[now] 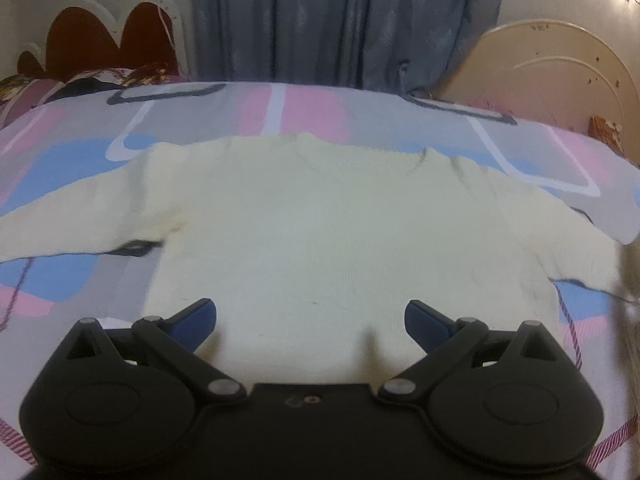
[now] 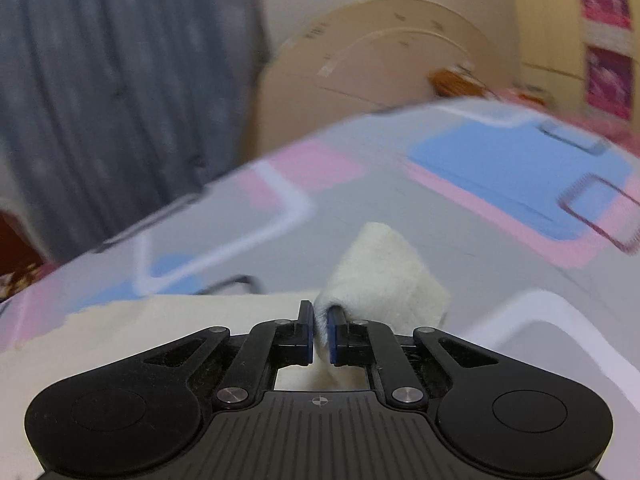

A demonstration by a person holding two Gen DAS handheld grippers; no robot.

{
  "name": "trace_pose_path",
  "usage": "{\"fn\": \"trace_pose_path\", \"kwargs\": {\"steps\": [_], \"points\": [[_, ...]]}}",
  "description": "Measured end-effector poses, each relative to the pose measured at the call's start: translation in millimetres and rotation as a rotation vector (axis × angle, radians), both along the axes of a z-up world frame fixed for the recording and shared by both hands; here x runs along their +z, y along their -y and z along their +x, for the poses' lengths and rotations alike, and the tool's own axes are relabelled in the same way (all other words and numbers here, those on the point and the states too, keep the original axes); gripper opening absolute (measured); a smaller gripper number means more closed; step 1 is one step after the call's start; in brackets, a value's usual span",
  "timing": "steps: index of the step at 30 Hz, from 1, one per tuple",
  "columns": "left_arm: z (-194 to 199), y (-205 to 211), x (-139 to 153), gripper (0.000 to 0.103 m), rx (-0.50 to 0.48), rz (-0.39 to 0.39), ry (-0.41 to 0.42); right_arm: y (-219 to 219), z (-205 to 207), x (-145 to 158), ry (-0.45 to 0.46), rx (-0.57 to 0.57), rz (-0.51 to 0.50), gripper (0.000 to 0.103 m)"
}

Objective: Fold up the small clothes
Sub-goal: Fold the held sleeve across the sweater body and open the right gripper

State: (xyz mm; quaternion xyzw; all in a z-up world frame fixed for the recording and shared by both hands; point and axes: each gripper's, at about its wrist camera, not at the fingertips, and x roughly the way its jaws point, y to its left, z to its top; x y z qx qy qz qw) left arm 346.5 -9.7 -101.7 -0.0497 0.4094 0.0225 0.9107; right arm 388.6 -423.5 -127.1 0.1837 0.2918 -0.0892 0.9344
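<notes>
Cream knit fills the left wrist view: a small sweater [image 1: 320,220] lies flat on the bed, neckline toward the far edge, both arms spread out to the sides. Under it, the bedspread [image 1: 280,112] shows blocks of pink, blue and grey with white and dark outlines. The left claw [image 1: 310,316] hangs over the sweater's near hem, its jaws standing wide, blue pads [image 1: 200,316] well apart, nothing between them. I can't tell whether its tips touch the fabric.

Over to the right wrist view, and it's blurred. The right claw [image 2: 319,334] is pinched nearly together on a fold of the cream cloth; the blue pads [image 2: 306,332] press on it from both sides. Beyond the tips, the sleeve end [image 2: 384,280] bunches up into a soft peak, raised off the bedspread [image 2: 440,220]. More cream fabric stretches away low on the left of that view, lying flat.

Behind the bed, a grey-blue curtain [image 1: 340,20] hangs in folds. To its right, a pale rounded board [image 1: 560,68] leans at the wall. On the far left, a dark red headboard [image 1: 100,40] with a white scalloped edge, and a patterned pillow [image 1: 80,80] just below it.
</notes>
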Motion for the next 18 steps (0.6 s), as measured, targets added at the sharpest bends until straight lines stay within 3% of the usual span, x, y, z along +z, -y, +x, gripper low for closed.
{"fn": "trace_pose_path", "kwargs": {"steps": [6, 9, 14, 18], "points": [[-5.5, -38.1, 9.1, 0.100, 0.048, 0.020, 0.034, -101.0, 21.7, 29.0, 0.066, 0.226, -0.010, 0.006], [-4.9, -63.5, 7.0, 0.100, 0.077, 0.000, 0.036, -167.7, 30.0, 26.8, 0.063, 0.353, -0.029, 0.006], [0.3, -101.9, -1.5, 0.100, 0.107, -0.029, 0.015, -266.5, 40.8, 2.3, 0.000, 0.514, -0.045, 0.006], [4.9, -123.7, -4.3, 0.100, 0.099, -0.083, 0.004, -320.9, 41.9, -21.5, -0.109, 0.636, -0.057, 0.008]]}}
